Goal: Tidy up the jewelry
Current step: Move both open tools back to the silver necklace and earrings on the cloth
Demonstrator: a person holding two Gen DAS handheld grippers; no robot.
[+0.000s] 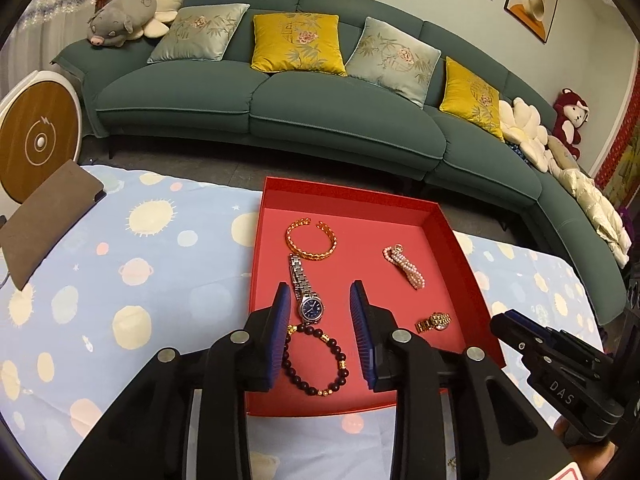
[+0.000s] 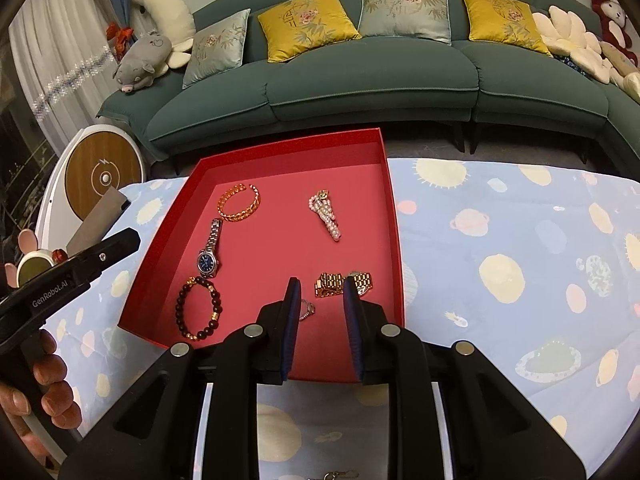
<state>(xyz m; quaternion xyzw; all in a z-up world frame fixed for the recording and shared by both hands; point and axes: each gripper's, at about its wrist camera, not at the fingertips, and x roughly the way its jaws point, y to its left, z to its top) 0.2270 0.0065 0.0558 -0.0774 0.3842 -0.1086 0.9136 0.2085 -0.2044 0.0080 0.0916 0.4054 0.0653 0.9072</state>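
Observation:
A red tray (image 1: pixel 452 232) (image 2: pixel 394 216) lies on the table. In it are a gold bangle (image 1: pixel 311 239) (image 2: pixel 238 202), a silver watch with a blue dial (image 1: pixel 310 307) (image 2: pixel 208 261), a dark bead bracelet (image 1: pixel 316 364) (image 2: pixel 199 308), a pearl bracelet (image 1: pixel 405 266) (image 2: pixel 326 214), a gold watch (image 1: pixel 433 322) (image 2: pixel 344 283) and a small silver ring (image 2: pixel 307 310). My left gripper (image 1: pixel 320 292) is open and empty above the silver watch and bead bracelet. My right gripper (image 2: pixel 319 286) is open and empty over the tray's near right part, with the gold watch just past its tips.
The table wears a light blue planet-print cloth (image 1: pixel 120 280) (image 2: pixel 520 260). A brown pad (image 1: pixel 44 220) lies at its left end beside a round white-and-wood stand (image 1: pixel 38 140). A green sofa (image 1: pixel 280 104) with cushions stands behind. A small chain piece (image 2: pixel 338 475) lies at the near edge.

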